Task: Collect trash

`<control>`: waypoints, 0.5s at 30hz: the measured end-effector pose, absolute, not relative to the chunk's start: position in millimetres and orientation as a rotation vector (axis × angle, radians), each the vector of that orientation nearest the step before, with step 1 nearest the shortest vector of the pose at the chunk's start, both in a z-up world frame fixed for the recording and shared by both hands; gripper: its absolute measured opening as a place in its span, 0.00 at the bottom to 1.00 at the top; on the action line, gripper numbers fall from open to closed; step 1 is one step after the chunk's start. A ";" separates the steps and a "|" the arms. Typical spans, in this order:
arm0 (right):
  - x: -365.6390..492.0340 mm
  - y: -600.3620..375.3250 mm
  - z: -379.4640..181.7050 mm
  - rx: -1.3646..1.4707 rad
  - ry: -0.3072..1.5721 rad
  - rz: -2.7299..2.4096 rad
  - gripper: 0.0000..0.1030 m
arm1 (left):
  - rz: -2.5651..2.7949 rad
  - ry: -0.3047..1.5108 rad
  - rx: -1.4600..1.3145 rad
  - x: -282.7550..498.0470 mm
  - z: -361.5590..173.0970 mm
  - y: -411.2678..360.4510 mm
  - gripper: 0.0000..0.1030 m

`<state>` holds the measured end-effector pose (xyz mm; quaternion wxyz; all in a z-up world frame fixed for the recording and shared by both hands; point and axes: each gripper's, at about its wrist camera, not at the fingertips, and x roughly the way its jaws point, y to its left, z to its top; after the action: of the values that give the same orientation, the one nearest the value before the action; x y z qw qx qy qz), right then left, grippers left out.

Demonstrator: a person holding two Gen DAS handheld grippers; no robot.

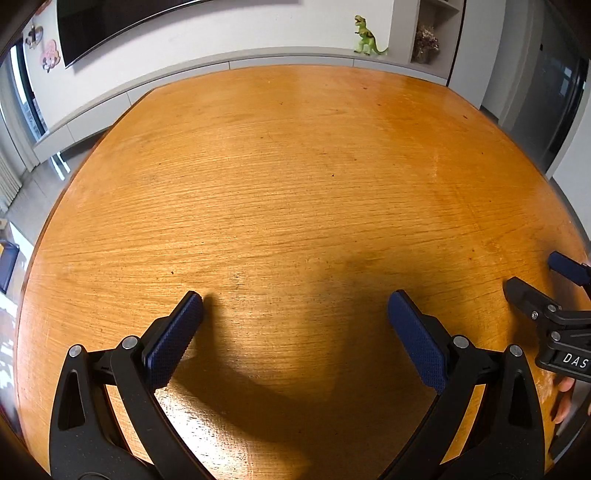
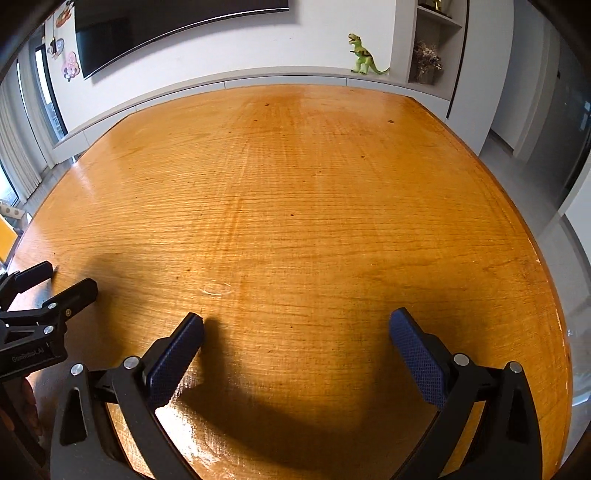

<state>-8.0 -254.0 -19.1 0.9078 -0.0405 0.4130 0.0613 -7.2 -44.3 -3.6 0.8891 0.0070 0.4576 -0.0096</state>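
No trash shows in either view. My left gripper (image 1: 295,306) is open and empty, its blue pads wide apart just above the orange wooden table (image 1: 295,184). My right gripper (image 2: 295,328) is open and empty too, low over the same table (image 2: 295,203). The right gripper also shows at the right edge of the left wrist view (image 1: 535,280), and the left gripper at the left edge of the right wrist view (image 2: 55,280). The two grippers are side by side near the table's front.
A green toy dinosaur (image 1: 367,37) stands on the grey ledge behind the table, also in the right wrist view (image 2: 364,55). A dark TV screen (image 1: 110,26) hangs on the wall. A faint ring mark (image 2: 216,290) is on the wood.
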 end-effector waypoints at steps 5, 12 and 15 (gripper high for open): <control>-7.6 -254.5 -20.0 -0.086 0.853 0.127 0.98 | -0.017 0.952 0.014 1.3 -3.2 -41.6 0.94; -7.3 -255.4 -20.2 -0.085 0.853 0.127 0.98 | -0.016 0.951 0.013 -0.3 -1.9 -42.6 0.94; -7.3 -255.5 -20.2 -0.086 0.853 0.127 0.98 | -0.016 0.951 0.013 0.5 -1.6 -42.1 0.94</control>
<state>-7.3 -255.5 -20.2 0.9077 -0.0414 0.4131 0.0615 0.5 -42.1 -1.6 0.8890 0.0064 0.4577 -0.0077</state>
